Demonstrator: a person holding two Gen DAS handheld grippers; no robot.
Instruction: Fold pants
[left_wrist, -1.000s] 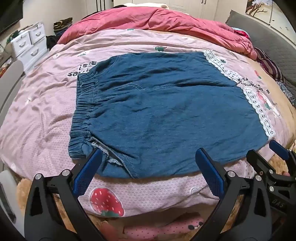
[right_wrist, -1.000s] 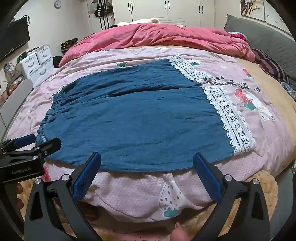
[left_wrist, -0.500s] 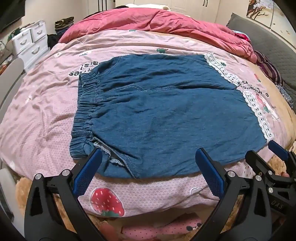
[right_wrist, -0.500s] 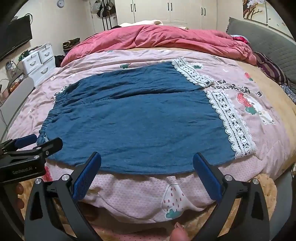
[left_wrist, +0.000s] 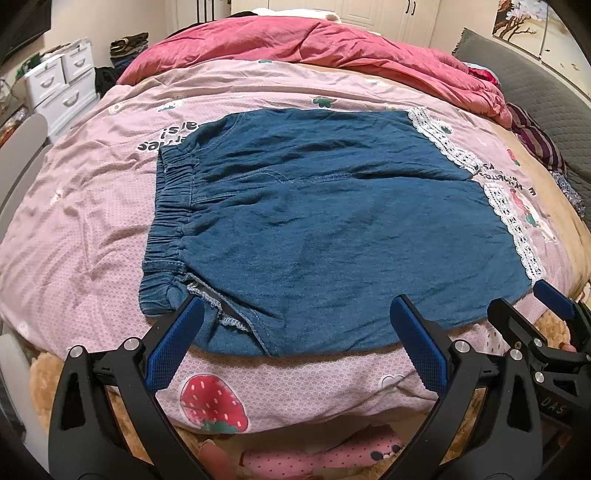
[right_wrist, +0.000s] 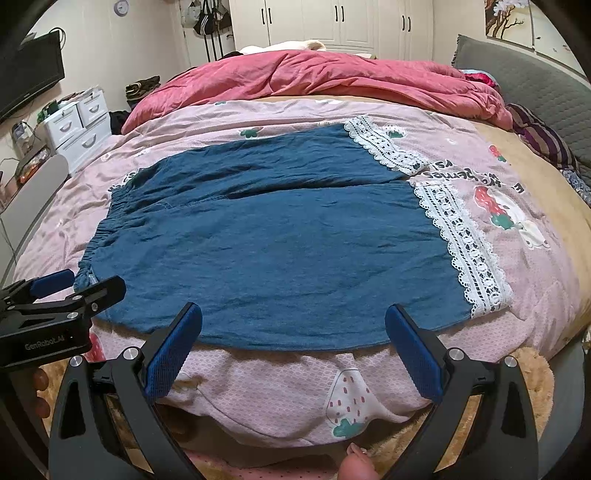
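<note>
Pants flat on quilt, far leg partly hidden.

Both views: warm, even indoor light, moderately bright; source not visible. Shadows soft and shallow, only in the creases of the pants and under the near edge of the bed. No glare. Focus sharp at centre; lace weave legible. Strong fisheye bowing: bed bulges, walls curve, dark vignette in all corners. Fingers in the foreground slightly soft, their black frames underexposed. Far cupboards mildly washed out.
</note>
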